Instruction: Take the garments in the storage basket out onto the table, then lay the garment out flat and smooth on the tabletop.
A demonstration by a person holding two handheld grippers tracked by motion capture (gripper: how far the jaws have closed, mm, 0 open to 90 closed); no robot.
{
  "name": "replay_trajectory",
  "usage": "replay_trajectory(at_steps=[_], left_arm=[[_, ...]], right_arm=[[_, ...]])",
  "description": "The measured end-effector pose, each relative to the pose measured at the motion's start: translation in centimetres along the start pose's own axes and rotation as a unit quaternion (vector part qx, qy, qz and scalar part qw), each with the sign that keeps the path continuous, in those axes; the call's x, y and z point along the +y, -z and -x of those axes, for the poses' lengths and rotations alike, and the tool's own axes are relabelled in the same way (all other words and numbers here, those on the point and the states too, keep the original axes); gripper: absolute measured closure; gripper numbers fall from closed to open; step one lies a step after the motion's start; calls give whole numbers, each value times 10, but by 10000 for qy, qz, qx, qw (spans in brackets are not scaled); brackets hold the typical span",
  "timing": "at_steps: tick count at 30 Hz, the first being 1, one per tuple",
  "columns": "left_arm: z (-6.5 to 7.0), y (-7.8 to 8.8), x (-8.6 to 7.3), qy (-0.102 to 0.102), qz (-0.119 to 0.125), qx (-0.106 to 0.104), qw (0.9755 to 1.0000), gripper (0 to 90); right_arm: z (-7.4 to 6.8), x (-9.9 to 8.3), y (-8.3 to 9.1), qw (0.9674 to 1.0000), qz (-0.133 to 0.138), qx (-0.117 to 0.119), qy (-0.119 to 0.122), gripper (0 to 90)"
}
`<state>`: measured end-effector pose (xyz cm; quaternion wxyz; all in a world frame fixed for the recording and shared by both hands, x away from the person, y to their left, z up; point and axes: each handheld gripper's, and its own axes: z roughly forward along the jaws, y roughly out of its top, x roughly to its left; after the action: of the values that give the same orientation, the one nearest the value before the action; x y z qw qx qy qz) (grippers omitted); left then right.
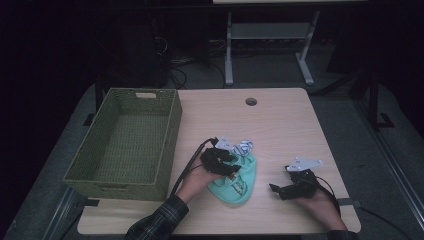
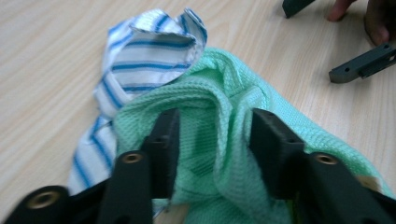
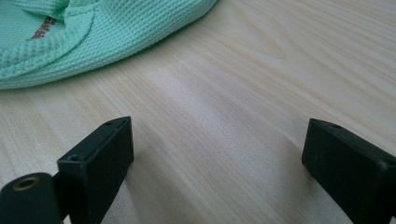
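A mint-green waffle-knit cloth (image 1: pixel 235 186) lies bunched on the wooden table, with a blue-and-white striped cloth (image 1: pixel 243 147) crumpled against its far side. My left gripper (image 1: pixel 234 168) rests over the green cloth. In the left gripper view the jaws stand apart (image 2: pixel 212 126) with a raised fold of the green cloth (image 2: pixel 210 100) loose between them, and the striped cloth (image 2: pixel 144 60) lies just beyond. My right gripper (image 1: pixel 276 189) sits on the table to the right of the cloths, open (image 3: pixel 215 140) over bare wood, with the green cloth's edge (image 3: pixel 93 32) ahead at its upper left.
A green woven basket (image 1: pixel 170 131) stands on the left half of the table, nothing visible inside. A round cable hole (image 1: pixel 251 101) sits near the far edge. Bare wood lies beyond and right of the cloths. The right gripper's black jaws (image 2: pixel 359 65) show at the top right of the left gripper view.
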<state>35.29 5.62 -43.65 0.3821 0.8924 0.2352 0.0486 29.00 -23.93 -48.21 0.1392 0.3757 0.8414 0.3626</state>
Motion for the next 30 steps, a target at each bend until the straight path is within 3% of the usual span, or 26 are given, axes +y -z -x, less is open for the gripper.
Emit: replay_trajectory(at_steps=[5, 10, 11, 16, 20, 24, 30], left_arm=[[1, 19, -1, -27, 64, 20, 10000, 432], [4, 35, -8, 83, 180, 38, 9998, 417], [4, 37, -10, 39, 147, 46, 9999, 417], [7, 45, -21, 219, 211, 73, 9995, 417], [7, 49, -32, 258, 83, 88, 9996, 426], [9, 53, -41, 354, 45, 16, 9994, 498], [15, 57, -53, 304, -160, 7, 9994, 709]], right_arm=[[0, 0, 0, 10000, 1, 0, 2, 88], [0, 0, 0, 10000, 1, 1, 1, 87], [0, 0, 0, 10000, 2, 2, 1, 87], [0, 0, 0, 10000, 2, 0, 1, 87], [0, 0, 0, 10000, 1, 1, 2, 87], [0, 0, 0, 10000, 1, 0, 3, 87], [0, 0, 0, 10000, 2, 1, 8, 87]])
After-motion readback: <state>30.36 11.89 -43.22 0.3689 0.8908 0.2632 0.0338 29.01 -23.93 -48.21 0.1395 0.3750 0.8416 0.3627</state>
